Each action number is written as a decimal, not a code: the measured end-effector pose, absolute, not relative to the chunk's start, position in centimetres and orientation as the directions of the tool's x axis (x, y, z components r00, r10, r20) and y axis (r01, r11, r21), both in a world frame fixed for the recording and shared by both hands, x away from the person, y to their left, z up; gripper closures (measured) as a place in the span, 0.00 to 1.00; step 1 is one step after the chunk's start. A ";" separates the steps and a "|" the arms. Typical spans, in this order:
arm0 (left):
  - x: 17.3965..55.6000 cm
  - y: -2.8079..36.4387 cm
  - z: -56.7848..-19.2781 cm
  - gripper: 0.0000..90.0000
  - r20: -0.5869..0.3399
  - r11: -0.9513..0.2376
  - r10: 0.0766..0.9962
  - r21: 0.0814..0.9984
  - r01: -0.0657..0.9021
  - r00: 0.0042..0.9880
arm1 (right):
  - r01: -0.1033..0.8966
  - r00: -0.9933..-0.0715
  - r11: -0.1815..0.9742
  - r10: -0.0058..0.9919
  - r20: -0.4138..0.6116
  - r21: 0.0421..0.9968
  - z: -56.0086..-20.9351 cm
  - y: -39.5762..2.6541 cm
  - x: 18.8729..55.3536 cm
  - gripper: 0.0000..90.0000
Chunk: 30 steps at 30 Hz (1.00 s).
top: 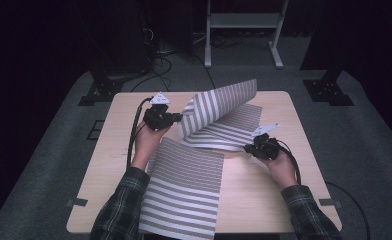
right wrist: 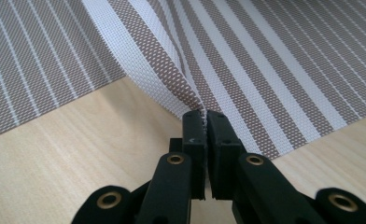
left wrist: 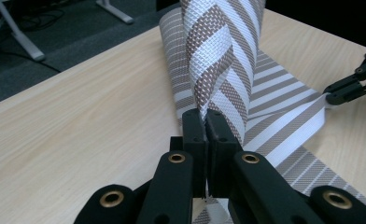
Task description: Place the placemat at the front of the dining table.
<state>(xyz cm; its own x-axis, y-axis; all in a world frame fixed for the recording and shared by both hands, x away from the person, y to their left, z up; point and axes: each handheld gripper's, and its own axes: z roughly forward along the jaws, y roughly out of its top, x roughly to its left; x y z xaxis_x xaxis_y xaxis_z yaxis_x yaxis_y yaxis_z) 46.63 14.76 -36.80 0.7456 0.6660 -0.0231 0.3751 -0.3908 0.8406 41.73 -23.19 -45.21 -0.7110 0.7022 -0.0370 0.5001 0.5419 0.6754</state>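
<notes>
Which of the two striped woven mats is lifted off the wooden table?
The far brown-and-white striped woven mat: both grippers pinch its edge and it curls up from the table. The near striped mat lies flat, hanging over the front edge.

The striped mat (top: pixel 184 195) runs off the frame's bottom edge at six o'clock; its raised fold hides the table (top: pixel 279 105) toward twelve, and the pinched edge vanishes between the left claw (left wrist: pixel 206 122).

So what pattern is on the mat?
Brown and white stripes on the mat, clearest in the left gripper view.
</notes>
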 end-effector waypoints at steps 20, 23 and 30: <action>47.3 18.1 -37.5 0.99 -0.059 -0.315 0.738 0.850 0.421 0.672 | 0.542 -0.632 0.470 0.774 -0.030 0.697 -45.0 -25.8 43.5 0.97; 47.2 18.3 -37.4 0.99 -0.054 -0.319 0.739 0.850 0.420 0.671 | 0.544 -0.623 0.460 0.782 -0.029 0.702 -44.8 -26.3 43.5 0.97; 46.7 18.6 -37.8 0.98 -0.047 -0.335 0.739 0.839 0.428 0.672 | 0.547 -0.607 0.438 0.794 -0.022 0.714 -44.4 -27.2 43.4 0.97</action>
